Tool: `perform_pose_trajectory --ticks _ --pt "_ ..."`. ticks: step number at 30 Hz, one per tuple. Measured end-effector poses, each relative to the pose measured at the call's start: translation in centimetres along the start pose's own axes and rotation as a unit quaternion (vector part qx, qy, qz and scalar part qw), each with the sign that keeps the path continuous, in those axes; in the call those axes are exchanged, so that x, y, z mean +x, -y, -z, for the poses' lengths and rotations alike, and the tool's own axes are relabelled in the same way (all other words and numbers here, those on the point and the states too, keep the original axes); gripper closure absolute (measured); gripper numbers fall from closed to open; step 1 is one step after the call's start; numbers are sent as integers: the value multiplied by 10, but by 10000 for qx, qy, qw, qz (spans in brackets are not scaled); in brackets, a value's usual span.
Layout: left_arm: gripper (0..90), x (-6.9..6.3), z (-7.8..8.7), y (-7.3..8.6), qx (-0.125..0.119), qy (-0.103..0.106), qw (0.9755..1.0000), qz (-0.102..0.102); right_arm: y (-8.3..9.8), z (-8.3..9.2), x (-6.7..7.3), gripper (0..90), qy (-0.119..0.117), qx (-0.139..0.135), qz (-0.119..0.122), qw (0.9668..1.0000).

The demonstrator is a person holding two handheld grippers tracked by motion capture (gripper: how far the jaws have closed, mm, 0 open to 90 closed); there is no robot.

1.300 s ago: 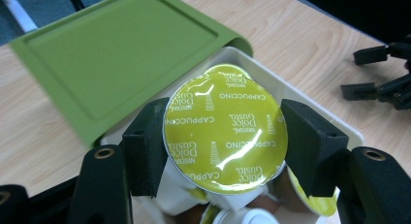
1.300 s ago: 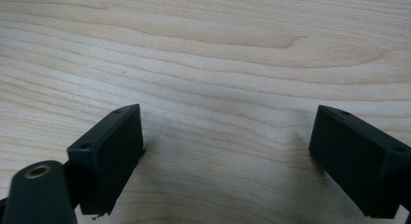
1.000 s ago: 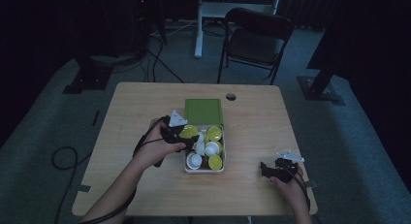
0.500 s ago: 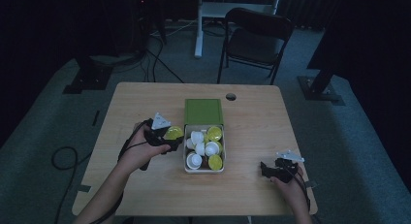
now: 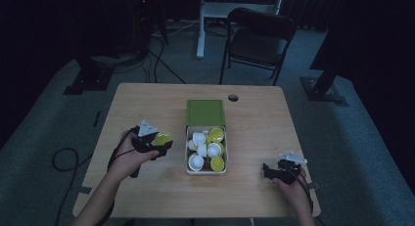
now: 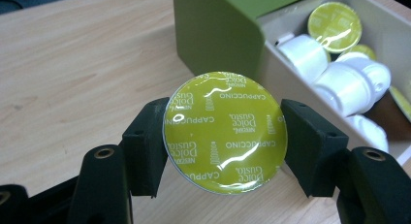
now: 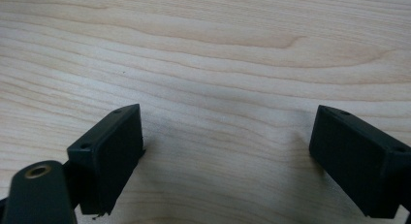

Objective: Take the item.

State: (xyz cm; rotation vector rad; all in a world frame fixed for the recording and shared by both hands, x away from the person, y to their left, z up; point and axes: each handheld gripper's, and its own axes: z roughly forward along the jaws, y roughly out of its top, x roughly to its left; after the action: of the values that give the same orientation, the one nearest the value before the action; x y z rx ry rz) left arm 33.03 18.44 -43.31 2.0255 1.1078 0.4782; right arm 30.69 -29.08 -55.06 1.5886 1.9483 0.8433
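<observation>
1. Yellow-green capsule (image 6: 225,132) sat pinched foil-up in my left gripper (image 5: 155,146), just left of the box (image 5: 206,148) and clear of its wall.
2. To place it well, I judged a low, level set-down on bare table (image 5: 147,103), then release.
3. My right gripper (image 5: 274,170) rested right of the box, jaws spread, empty.

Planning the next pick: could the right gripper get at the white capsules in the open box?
Probably yes: the right gripper, jaws open and empty, has bare table between it and the box; the white capsules lie uncovered on top.
</observation>
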Motion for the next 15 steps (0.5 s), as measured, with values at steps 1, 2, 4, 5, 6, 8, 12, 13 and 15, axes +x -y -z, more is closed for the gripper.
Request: perform_pose_trajectory --ticks 1,2,4,5,6,8,12,13,15 --pt "383 1 0 3 0 -36 10000 23 0 0 0 117 0 -1 1 10000" --pt "383 2 -1 5 38 -47 10000 9 0 0 0 117 0 1 -2 10000" --pt "383 5 -2 11 42 -83 9999 65 0 0 0 117 -1 -1 -1 10000" --pt "384 6 -2 13 49 -118 9999 86 0 0 0 117 0 0 -1 10000" --pt "383 8 -2 16 28 -161 9998 122 0 0 0 117 -1 0 -2 10000" --pt "383 11 -3 21 -21 -202 9997 129 0 0 0 117 0 -2 1 10000" --pt "383 17 -4 32 5 -273 9994 220 0 0 0 117 1 -2 3 10000" --pt "383 18 -4 34 45 -264 9993 247 0 0 0 117 0 -1 0 10000" --pt "383 21 -5 39 46 -282 9991 302 0 0 0 117 1 -2 -1 10000"
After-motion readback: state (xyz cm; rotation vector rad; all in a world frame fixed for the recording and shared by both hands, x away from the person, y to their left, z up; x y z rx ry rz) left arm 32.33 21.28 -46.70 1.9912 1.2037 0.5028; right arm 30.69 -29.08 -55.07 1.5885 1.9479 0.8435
